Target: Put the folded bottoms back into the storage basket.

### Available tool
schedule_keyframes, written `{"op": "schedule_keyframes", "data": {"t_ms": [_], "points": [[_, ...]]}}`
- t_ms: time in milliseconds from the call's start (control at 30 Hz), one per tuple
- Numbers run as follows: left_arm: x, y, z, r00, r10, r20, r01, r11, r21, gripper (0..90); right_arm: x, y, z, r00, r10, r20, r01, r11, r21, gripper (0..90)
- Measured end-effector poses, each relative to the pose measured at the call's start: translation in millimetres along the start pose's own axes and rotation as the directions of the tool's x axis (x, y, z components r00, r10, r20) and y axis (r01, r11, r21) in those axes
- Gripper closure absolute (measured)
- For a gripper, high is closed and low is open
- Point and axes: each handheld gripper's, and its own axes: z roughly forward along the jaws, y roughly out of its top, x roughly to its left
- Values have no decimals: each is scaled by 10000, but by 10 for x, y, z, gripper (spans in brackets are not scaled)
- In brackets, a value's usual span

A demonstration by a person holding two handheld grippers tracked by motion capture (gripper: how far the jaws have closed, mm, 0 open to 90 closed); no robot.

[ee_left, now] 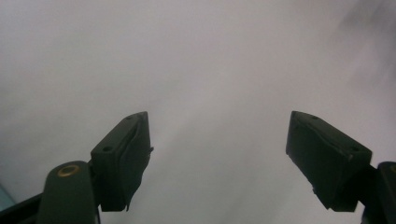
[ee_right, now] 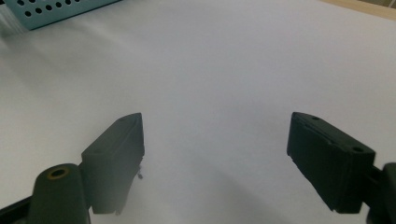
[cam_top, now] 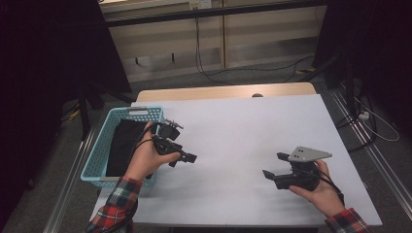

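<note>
My left gripper (cam_top: 183, 159) hangs just right of a light blue basket (cam_top: 133, 112), held in a hand with a plaid sleeve and pointing toward the middle of the table. In the left gripper view the left gripper (ee_left: 219, 117) has its jaws wide apart over the bare white surface, with nothing between them. My right gripper (cam_top: 273, 165) is low at the right front, with a grey three-cornered plate on top, and points left. In the right gripper view the right gripper (ee_right: 217, 117) is open and empty too. A black cloth (cam_top: 124, 143) lies inside the basket.
A white sheet (cam_top: 243, 126) covers the table, with a strip of wood (cam_top: 223, 92) showing along the far edge. The basket's perforated corner (ee_right: 56, 9) appears at the top left of the right gripper view. Cables and dark stands are on the floor beyond the table.
</note>
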Motion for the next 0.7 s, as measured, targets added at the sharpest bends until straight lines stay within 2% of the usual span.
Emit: {"op": "schedule_keyframes", "data": {"t_ms": [33,133,167,333,467,700], "points": [[-10,-20,22,9999,-99,27,99,9999,-46,221,4,-9,-6,10000,-40,10,40,10000,14,187],[-6,-80,67,10000,28,51,-28,10000,2,218,14,-34,-27,10000,-65,-18,65,9999,94,187],[-12,-100,79,10000,-86,48,86,10000,-14,214,15,-39,-31,10000,-65,-18,65,9999,109,187],[-11,-208,125,9999,45,98,-45,10000,11,208,23,-72,-60,10000,-33,-24,33,9999,143,186],[-37,-293,146,10000,-58,40,58,9999,-149,207,19,-102,-80,10000,-49,-27,50,9997,233,184],[-78,-465,229,9996,205,191,-203,9998,-86,198,-2,-145,-111,10000,-23,15,23,9995,330,183]]}}
